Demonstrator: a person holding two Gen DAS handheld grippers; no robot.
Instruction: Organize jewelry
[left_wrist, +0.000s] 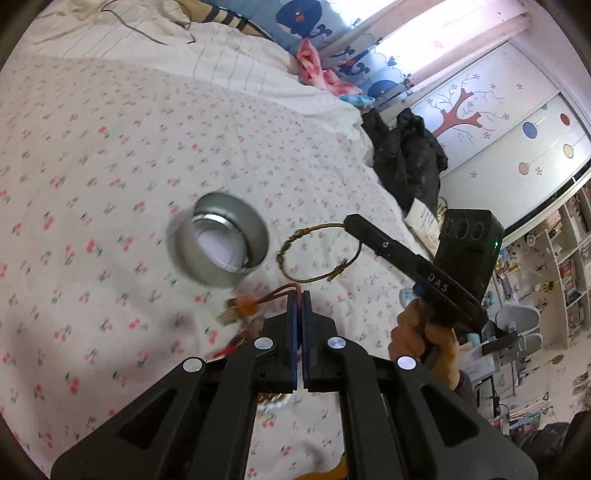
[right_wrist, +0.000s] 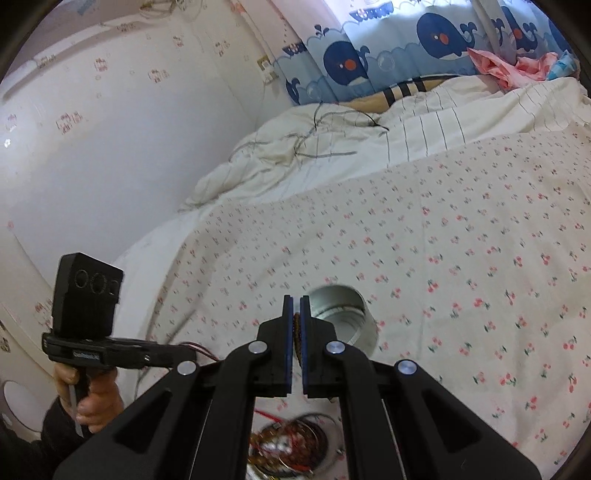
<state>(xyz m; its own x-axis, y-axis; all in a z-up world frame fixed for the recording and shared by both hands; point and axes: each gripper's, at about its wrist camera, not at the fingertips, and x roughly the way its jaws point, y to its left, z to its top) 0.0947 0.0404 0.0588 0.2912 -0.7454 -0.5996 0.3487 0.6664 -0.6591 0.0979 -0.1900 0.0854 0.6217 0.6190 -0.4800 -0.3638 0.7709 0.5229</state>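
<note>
The left hand-held gripper (left_wrist: 299, 295), matte black plastic with flat blue pads, has its jaws pressed together on thin red cords (left_wrist: 277, 293) that run to a translucent orange bead (left_wrist: 248, 305) and a frayed, brush-like tassel (left_wrist: 229, 315), all hanging above the bed. The right hand-held gripper (right_wrist: 296, 301) is likewise pinched tight, gripping a slim gold-toned bangle (left_wrist: 318, 254); in the left wrist view the bangle shows as a round wire hoop with knotted, braided wrappings at several spots, held in the air by its edge, and in the right wrist view a dark, ribbed sliver of it sits between the blue pads. A bare hand (left_wrist: 424, 338) grips the right tool's handle.

On the bed sheet (left_wrist: 110, 147), soft cream cotton printed with small red cherries, stands a short round metal tin (left_wrist: 221, 243), open-topped with smooth brushed-silver walls and a pale bottom. It lies just beyond both gripper tips. Near the bottom edge of the right wrist view, a tangled heap of jewelry (right_wrist: 291, 443) — red strings, dark hoops, pale beads — rests on the sheet behind the jaws. A rumpled, striped white quilt (right_wrist: 332, 147) is piled farther back.
</note>
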